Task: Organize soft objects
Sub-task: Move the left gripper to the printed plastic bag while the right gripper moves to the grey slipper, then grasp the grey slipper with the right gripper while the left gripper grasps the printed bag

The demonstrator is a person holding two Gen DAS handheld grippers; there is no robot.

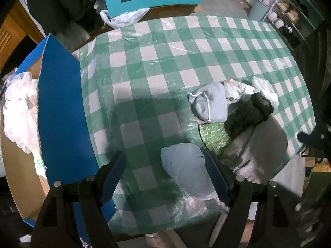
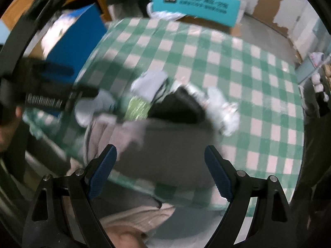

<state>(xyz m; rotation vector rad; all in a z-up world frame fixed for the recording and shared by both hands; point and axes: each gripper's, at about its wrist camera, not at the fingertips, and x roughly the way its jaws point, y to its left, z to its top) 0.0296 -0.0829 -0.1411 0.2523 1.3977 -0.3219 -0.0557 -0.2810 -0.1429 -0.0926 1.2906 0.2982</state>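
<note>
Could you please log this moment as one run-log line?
left hand-held gripper: open above pale blue pouch | right hand-held gripper: open over grey cloth | nothing held

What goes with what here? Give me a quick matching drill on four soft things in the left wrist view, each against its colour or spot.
Things:
1. nearest pouch
2. drawstring pouch
3. fuzzy cloth
4. white plastic bags

Descriptions:
A. dark, lying on top of the pile
B. pale blue, white cord across it
C. inside the blue box
D. pale blue, against the left gripper's right-hand finger

Pairs: 1-D, 2-B, 3-A, 4-C
</note>
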